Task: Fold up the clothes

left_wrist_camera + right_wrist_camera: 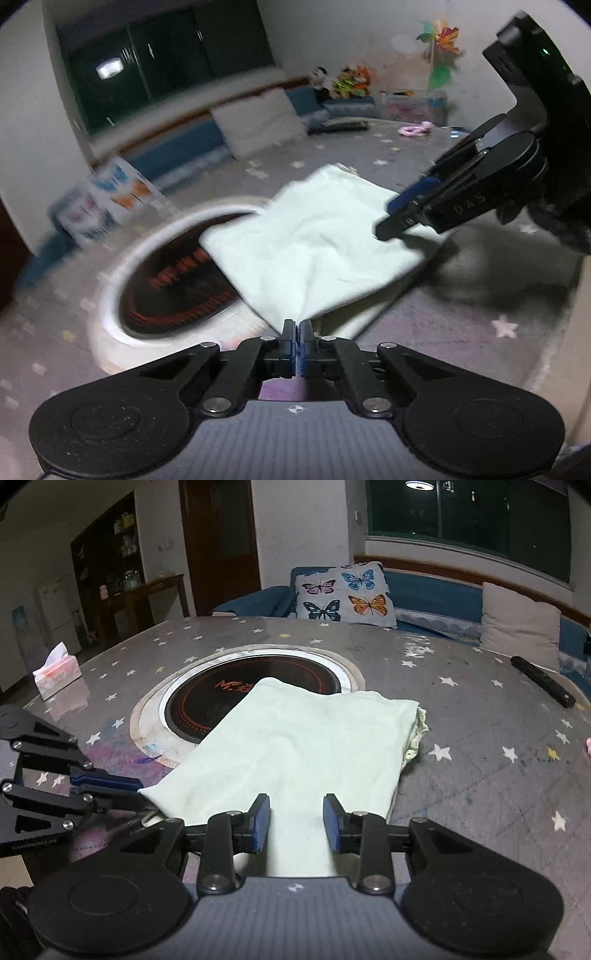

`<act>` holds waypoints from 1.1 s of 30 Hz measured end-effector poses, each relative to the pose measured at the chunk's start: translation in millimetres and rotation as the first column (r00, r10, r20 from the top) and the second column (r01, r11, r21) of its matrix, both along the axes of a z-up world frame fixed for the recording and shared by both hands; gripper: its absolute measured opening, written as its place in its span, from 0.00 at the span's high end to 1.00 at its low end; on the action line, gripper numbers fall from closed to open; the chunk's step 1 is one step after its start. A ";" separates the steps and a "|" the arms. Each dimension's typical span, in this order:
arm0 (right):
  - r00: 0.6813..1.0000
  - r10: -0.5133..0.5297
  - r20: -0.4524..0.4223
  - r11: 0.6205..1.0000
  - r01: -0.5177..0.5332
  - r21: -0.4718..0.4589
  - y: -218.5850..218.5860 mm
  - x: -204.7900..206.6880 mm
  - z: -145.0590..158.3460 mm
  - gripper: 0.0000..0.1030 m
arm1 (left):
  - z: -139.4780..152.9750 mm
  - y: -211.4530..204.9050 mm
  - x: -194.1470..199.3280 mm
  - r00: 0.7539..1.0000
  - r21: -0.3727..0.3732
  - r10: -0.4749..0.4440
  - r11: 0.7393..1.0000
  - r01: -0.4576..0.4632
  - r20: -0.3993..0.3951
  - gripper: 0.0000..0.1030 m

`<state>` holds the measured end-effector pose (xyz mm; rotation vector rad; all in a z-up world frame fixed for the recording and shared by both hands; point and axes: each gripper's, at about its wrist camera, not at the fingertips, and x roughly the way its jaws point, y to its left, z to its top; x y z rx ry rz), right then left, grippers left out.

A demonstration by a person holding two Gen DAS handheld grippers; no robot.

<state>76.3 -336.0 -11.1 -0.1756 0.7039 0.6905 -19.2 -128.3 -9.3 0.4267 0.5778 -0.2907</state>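
Note:
A pale cream folded garment (306, 746) lies on the round grey star-patterned table (480, 775), partly over the built-in round hob (221, 698). In the left wrist view the garment (317, 236) is lifted at its near corner, and my left gripper (297, 326) is shut on that corner. My right gripper (295, 823) is open, its blue pads either side of the garment's near edge. The right gripper also shows in the left wrist view (391, 218), over the garment's right side. The left gripper shows in the right wrist view (136, 790) at the garment's left corner.
A tissue box (57, 674) stands at the table's left edge. A black remote (543, 681) lies at the far right. A pink object (415, 129) lies far across the table. A blue sofa with a butterfly cushion (347, 594) and a beige cushion (521, 624) stands behind the table.

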 end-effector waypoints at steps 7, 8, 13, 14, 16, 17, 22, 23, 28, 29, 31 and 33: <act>1.000 0.004 0.002 1.000 -0.004 -0.005 -0.1 -0.7 -2.4 0.69 | -2.0 -10.6 -8.7 0.998 0.024 -0.061 0.998 0.061 -0.033 0.94; 1.000 0.005 0.002 1.000 -0.005 -0.005 -0.1 -0.8 -2.3 0.69 | -3.0 -11.9 -7.5 0.998 0.030 -0.052 0.998 0.053 -0.029 0.94; 1.000 0.009 0.000 1.000 -0.009 0.001 -1.6 -0.4 -2.7 0.69 | -10.5 -14.7 5.0 0.999 0.028 -0.014 0.999 0.015 -0.032 0.72; 1.000 0.009 -0.002 1.000 -0.009 0.003 -2.2 -0.2 -3.0 0.69 | -12.7 -16.4 7.5 0.999 0.029 -0.010 1.000 0.011 -0.033 0.72; 1.000 0.010 -0.004 1.000 -0.010 0.007 -3.2 0.3 -3.4 0.69 | -16.4 -19.7 11.4 1.000 0.036 0.000 0.999 0.001 -0.030 0.72; 1.000 0.010 -0.005 1.000 -0.010 0.008 -3.4 0.5 -3.5 0.69 | -18.3 -21.4 13.3 1.000 0.043 0.008 0.999 -0.007 -0.025 0.72; 1.000 0.014 -0.007 1.000 -0.013 0.010 -3.2 0.9 -4.2 0.68 | -28.6 -27.9 16.5 0.998 0.110 0.059 0.992 -0.060 0.015 0.74; 1.000 0.014 -0.007 1.000 -0.014 0.010 -3.3 0.7 -4.1 0.68 | -30.1 -29.7 14.8 0.997 0.131 0.072 0.988 -0.077 0.040 0.76; 1.000 0.019 -0.011 1.000 -0.019 0.011 -3.7 1.0 -5.7 0.68 | -34.5 -41.5 2.1 0.976 0.249 0.113 0.956 -0.158 0.185 0.76; 1.000 0.022 -0.011 1.000 -0.022 0.011 -3.6 0.9 -5.8 0.68 | -36.7 -43.9 1.0 0.976 0.265 0.114 0.950 -0.162 0.187 0.76; 1.000 0.026 -0.010 1.000 -0.026 0.009 -3.0 0.5 -6.4 0.68 | -44.9 -48.1 2.1 0.984 0.297 0.104 0.944 -0.143 0.143 0.74; 1.000 0.028 -0.009 1.000 -0.028 0.007 -2.6 0.6 -7.0 0.68 | -49.8 -47.9 3.9 0.984 0.313 0.116 0.937 -0.154 0.135 0.73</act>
